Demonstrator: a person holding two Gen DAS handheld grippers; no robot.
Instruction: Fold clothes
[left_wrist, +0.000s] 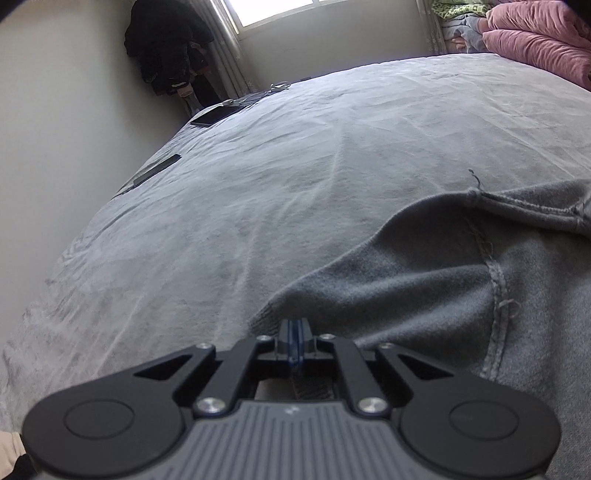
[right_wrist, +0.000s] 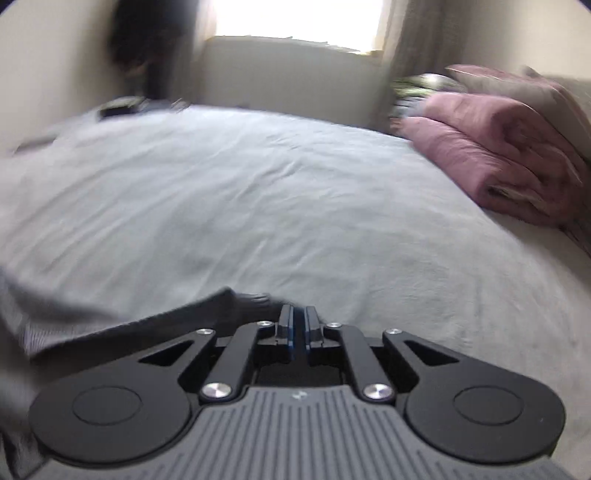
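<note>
Grey garment (left_wrist: 424, 280), one, pinched in left gripper (left_wrist: 296, 332); right gripper (right_wrist: 299, 326) slightly apart, empty

The whole right wrist view is smeared, most of all along its left side, where the dark grey fleece garment (right_wrist: 122, 325) runs off the frame edge as a streak. The dark clothes hanging in the far corner (right_wrist: 147, 40) are a shapeless blot there. In the left wrist view the garment (left_wrist: 461, 288) is cut by the right and lower edges, and the folded pink quilts (left_wrist: 535, 40) by the right edge.
</note>
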